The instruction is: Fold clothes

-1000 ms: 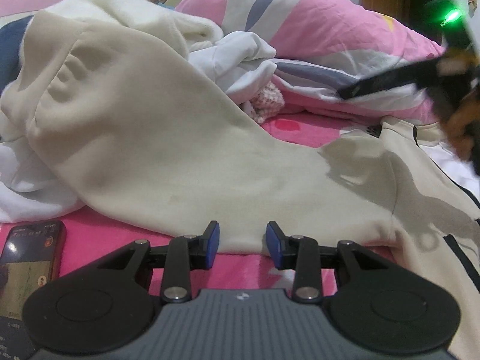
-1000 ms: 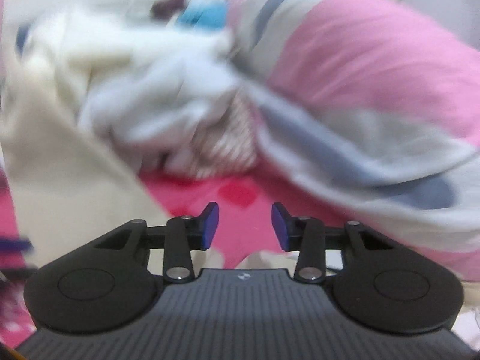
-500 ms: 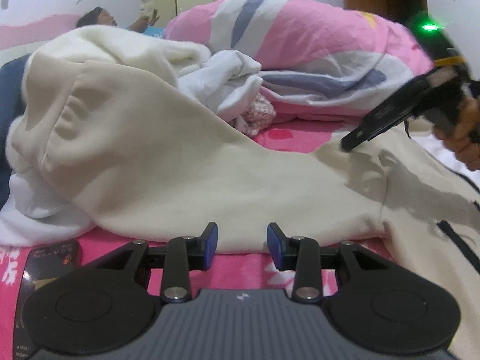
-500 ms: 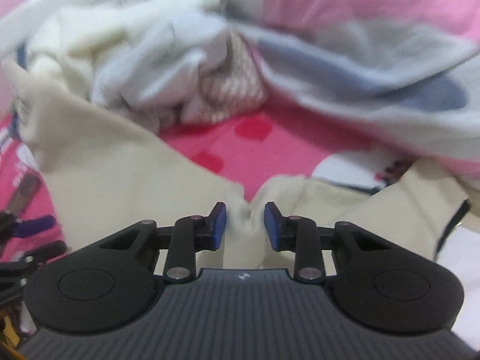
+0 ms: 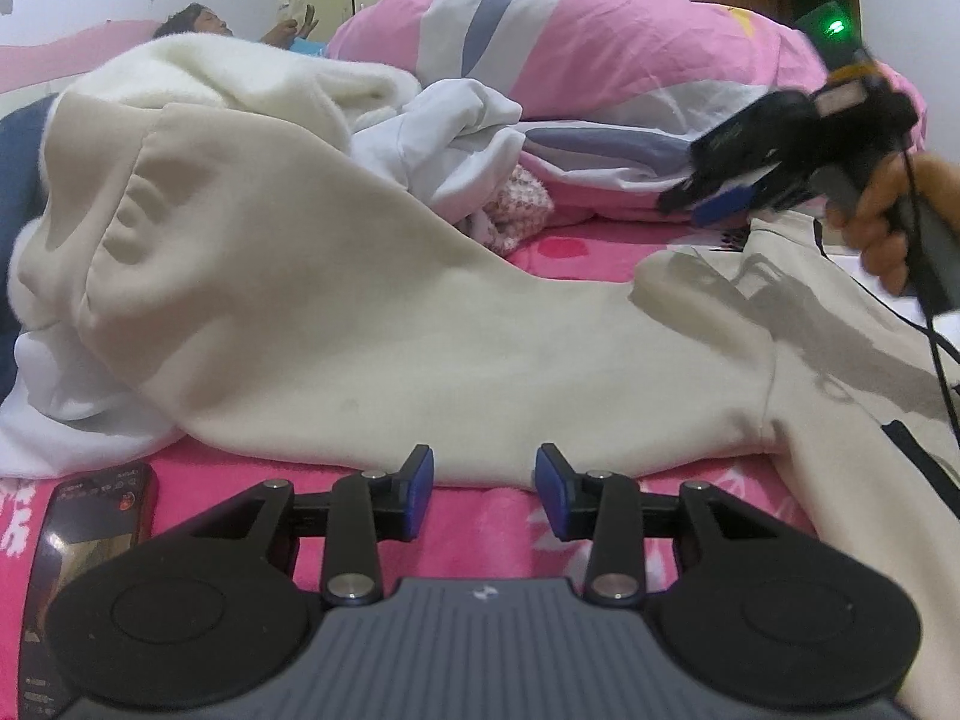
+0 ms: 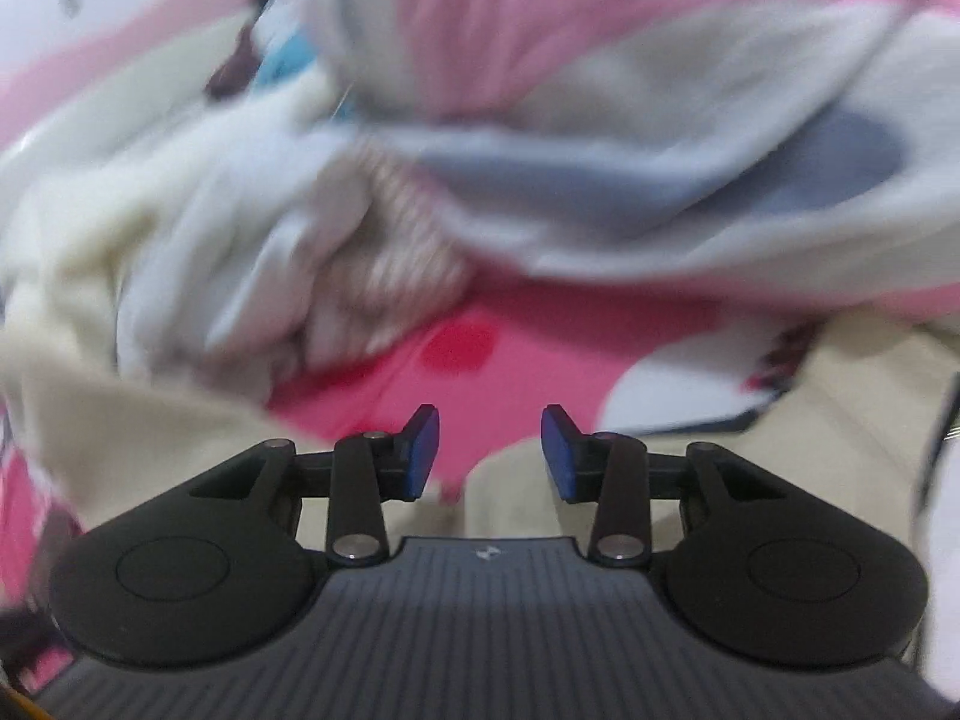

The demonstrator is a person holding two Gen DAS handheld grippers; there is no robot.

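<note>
— Cream fleece, is that what you're working on?

— Yes. The cream sweatshirt (image 5: 372, 324) lies spread across the pink bedsheet (image 5: 480, 516), one sleeve running up to the left over the pile of white clothes (image 5: 444, 144).

— And your left gripper (image 5: 483, 489)?

— I hold it low over the sheet, just in front of the sleeve's lower edge, fingers apart with nothing between them.

— The right one?

— My right gripper (image 6: 489, 450) hangs above the garment near the collar, gaping wide and empty; its own view is blurred. My hand (image 5: 888, 222) shows on its handle.

— Anything else nearby?

— A phone (image 5: 90, 540) lies by my left gripper, and a pink striped quilt (image 5: 600, 42) is bunched behind.
</note>
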